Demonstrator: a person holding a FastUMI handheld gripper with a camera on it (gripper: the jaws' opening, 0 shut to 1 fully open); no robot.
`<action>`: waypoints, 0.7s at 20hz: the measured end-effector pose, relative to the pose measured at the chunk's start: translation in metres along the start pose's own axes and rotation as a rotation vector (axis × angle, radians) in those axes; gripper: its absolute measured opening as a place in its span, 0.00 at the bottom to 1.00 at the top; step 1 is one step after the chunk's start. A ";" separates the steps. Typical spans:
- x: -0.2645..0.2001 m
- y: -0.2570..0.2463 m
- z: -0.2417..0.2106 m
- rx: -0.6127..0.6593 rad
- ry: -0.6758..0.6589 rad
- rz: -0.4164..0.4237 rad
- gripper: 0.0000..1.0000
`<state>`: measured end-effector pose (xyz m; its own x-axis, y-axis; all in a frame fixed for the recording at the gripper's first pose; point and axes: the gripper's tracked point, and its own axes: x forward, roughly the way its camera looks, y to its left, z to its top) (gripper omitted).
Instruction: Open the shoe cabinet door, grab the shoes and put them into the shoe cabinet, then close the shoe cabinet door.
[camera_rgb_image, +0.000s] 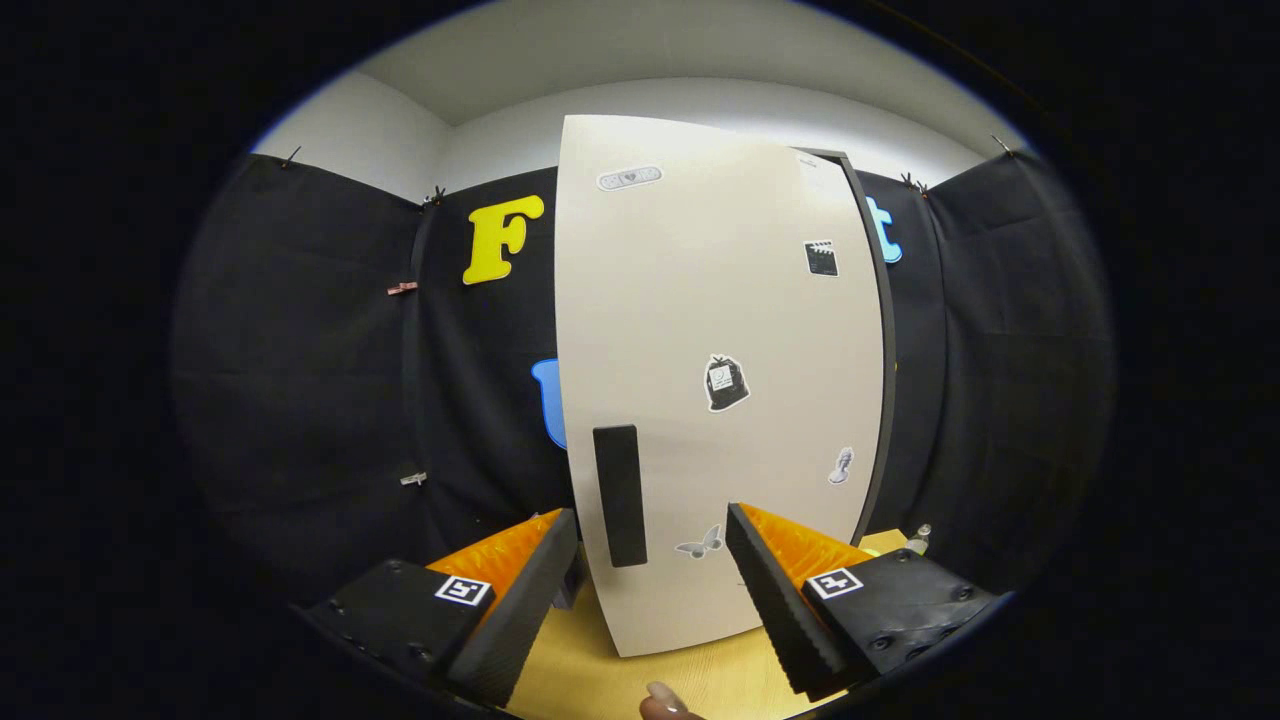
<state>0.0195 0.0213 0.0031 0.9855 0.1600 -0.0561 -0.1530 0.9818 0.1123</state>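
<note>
The shoe cabinet door (720, 400) looks smooth, matt cream laminate with a matt black handle (620, 495). The desk (600, 680) shows pale wood grain. The tool's (650, 580) fingers (780, 600) carry ribbed black pads.

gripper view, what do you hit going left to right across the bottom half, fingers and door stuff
left finger → black door handle → butterfly sticker → right finger → microphone sticker. The gripper is open, with the cabinet door just ahead.

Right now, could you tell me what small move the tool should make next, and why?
Probably ease forward and close on the black handle. The tool is open, its fingers spread either side of that handle, and the white cabinet door looks shut or barely ajar, so pulling it open seems the likely first step.
</note>
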 end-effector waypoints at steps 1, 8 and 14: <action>-0.001 0.000 0.001 -0.002 -0.001 -0.005 0.99; -0.006 0.005 0.004 -0.016 -0.010 -0.015 0.98; -0.004 0.011 0.002 -0.032 -0.006 -0.011 0.98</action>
<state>0.0134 0.0315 0.0062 0.9876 0.1484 -0.0511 -0.1441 0.9864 0.0795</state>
